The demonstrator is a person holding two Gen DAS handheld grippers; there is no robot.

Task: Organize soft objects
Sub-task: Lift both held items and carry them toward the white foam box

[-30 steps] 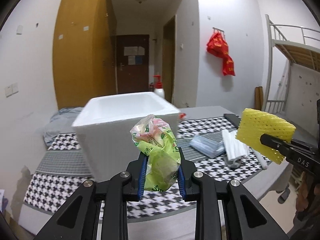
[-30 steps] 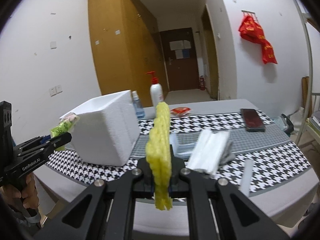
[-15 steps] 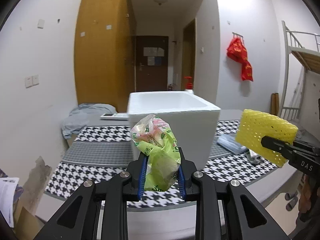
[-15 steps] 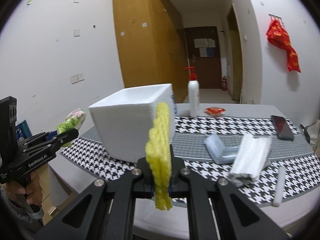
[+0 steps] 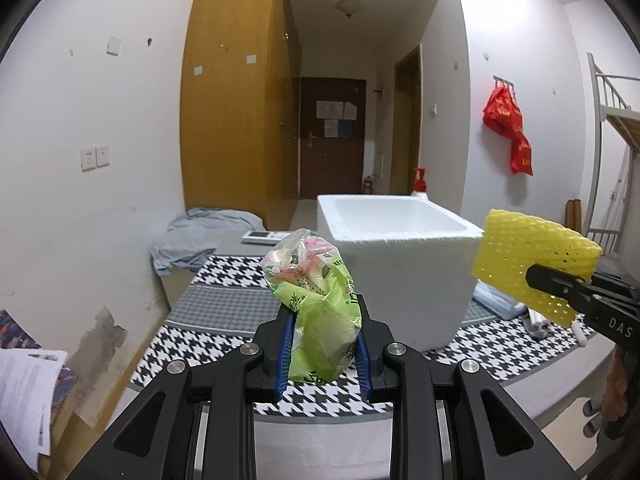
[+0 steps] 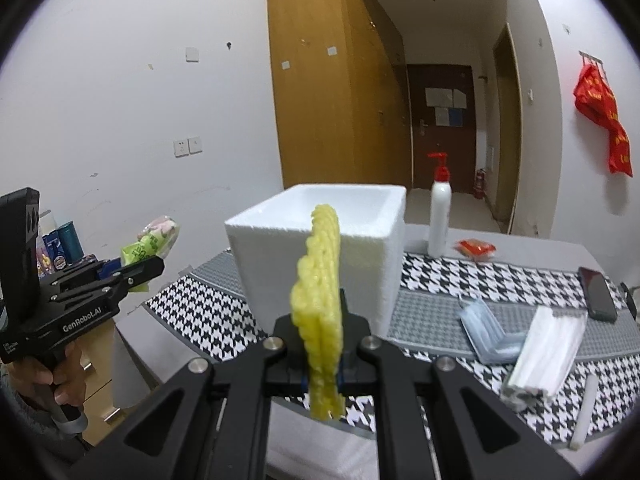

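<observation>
Since a second ago we have swung both hands across the room: the white foam box [image 5: 394,264], then close before the left jaws, now sits further back and right of them in the left wrist view, and in the right wrist view it has slid to dead centre.

The counter [image 6: 460,312], under its houndstooth cloth, carries the box at its near left corner, open top upward. The coming move turns on that opening. It lies ahead of and slightly above both sets of jaws, so we judge each load must rise over the rim before release.

The right gripper [image 6: 323,364] is clenched on the yellow foam net [image 6: 320,304], held edge-on with its long axis upright, directly before the box wall. We judge this hand the nearer.

The left gripper [image 5: 323,350] grasps the green plastic packet [image 5: 320,304], pinched at its lower half, crumpled top standing free, left of the box.

The left view shows the box's bare interior; the right view alone shows the 2 face-mask stacks [image 6: 520,340] and the person's hand [image 6: 60,380].
</observation>
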